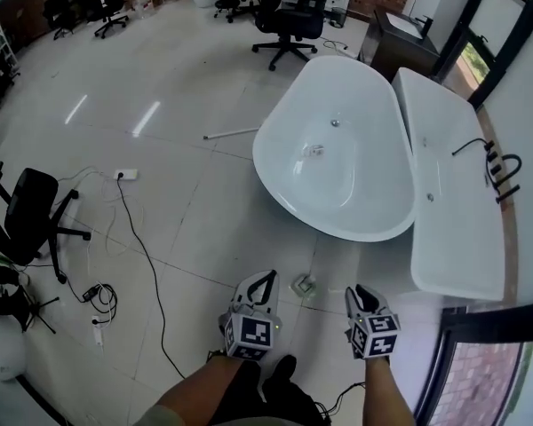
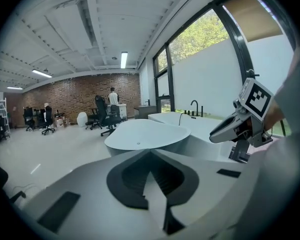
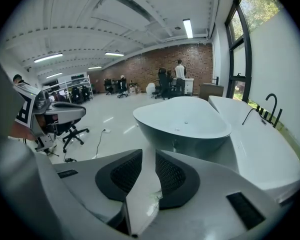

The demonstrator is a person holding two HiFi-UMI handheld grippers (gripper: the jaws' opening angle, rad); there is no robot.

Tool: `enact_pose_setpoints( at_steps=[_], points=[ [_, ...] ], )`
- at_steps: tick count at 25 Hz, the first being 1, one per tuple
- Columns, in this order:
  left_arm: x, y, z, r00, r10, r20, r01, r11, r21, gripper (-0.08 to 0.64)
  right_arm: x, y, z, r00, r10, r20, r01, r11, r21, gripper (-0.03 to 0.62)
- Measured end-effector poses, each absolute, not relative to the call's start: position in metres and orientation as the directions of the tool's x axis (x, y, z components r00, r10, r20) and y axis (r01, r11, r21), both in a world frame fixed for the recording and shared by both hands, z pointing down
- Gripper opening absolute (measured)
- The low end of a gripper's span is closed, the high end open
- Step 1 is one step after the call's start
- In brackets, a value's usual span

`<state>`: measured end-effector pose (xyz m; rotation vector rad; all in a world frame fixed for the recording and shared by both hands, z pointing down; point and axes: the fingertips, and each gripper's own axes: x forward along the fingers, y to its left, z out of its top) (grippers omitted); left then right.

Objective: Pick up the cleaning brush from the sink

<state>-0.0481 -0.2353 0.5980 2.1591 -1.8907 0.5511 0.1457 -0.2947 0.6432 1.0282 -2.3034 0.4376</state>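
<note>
A white oval basin (image 1: pixel 355 204) stands on the floor ahead of me. On its bottom lies a small pale object (image 1: pixel 313 150), too small to tell whether it is the brush. Both grippers hang low at the near edge of the head view, well short of the basin. My left gripper (image 1: pixel 265 279) (image 2: pixel 150 154) is shut, tips together, with nothing in it. My right gripper (image 1: pixel 360 293) (image 3: pixel 149 151) has its jaws slightly apart, and only floor shows through the slit. Each gripper view shows the basin beyond the jaws (image 2: pixel 145 134) (image 3: pixel 182 119).
A long white rectangular tub (image 1: pixel 453 193) with a black tap (image 1: pixel 502 171) adjoins the basin on the right by the window. A small box (image 1: pixel 303 285) sits on the floor between the grippers. Cables (image 1: pixel 138 229), a power strip (image 1: pixel 126 175) and office chairs (image 1: pixel 31 207) (image 1: pixel 289 16) lie left and beyond.
</note>
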Motion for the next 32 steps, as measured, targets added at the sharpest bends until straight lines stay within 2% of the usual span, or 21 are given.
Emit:
enact_pose_setpoints(
  at_steps=[6, 15, 16, 21, 23, 28, 32],
  points=[
    [-0.090, -0.250, 0.659, 0.105, -0.885, 0.455, -0.989, -0.140, -0.045, 0.009, 0.116, -0.319, 0.694, -0.517, -0.565, 0.643, -0.776, 0.626, -0.074, 0.077],
    [-0.063, -0.296, 0.745, 0.083, -0.861, 0.502, -0.994, -0.104, -0.015, 0.060, 0.151, -0.358, 0.799, -0.511, -0.485, 0.709, -0.741, 0.668, -0.077, 0.078],
    [-0.059, -0.300, 0.760, 0.084, -0.860, 0.504, -0.995, -0.103, -0.011, 0.066, 0.154, -0.361, 0.816, -0.511, -0.477, 0.715, -0.734, 0.675, -0.075, 0.094],
    [-0.051, -0.317, 0.840, 0.094, -0.851, 0.517, -0.995, -0.100, 0.016, 0.101, 0.165, -0.372, 0.929, -0.496, -0.430, 0.754, -0.703, 0.709, -0.057, 0.095],
    [-0.054, -0.320, 0.885, 0.085, -0.845, 0.527, -0.996, -0.088, 0.020, 0.114, 0.166, -0.377, 0.983, -0.485, -0.414, 0.771, -0.691, 0.721, -0.048, 0.114],
    [-0.063, -0.323, 0.990, 0.070, -0.833, 0.549, -0.998, -0.058, 0.040, 0.115, 0.165, -0.374, 1.108, -0.461, -0.366, 0.809, -0.678, 0.733, -0.055, 0.114],
    [-0.057, -0.335, 1.051, 0.076, -0.840, 0.538, -0.997, -0.062, 0.045, 0.115, 0.173, -0.385, 1.192, -0.447, -0.336, 0.829, -0.738, 0.662, -0.129, 0.114]
  ],
)
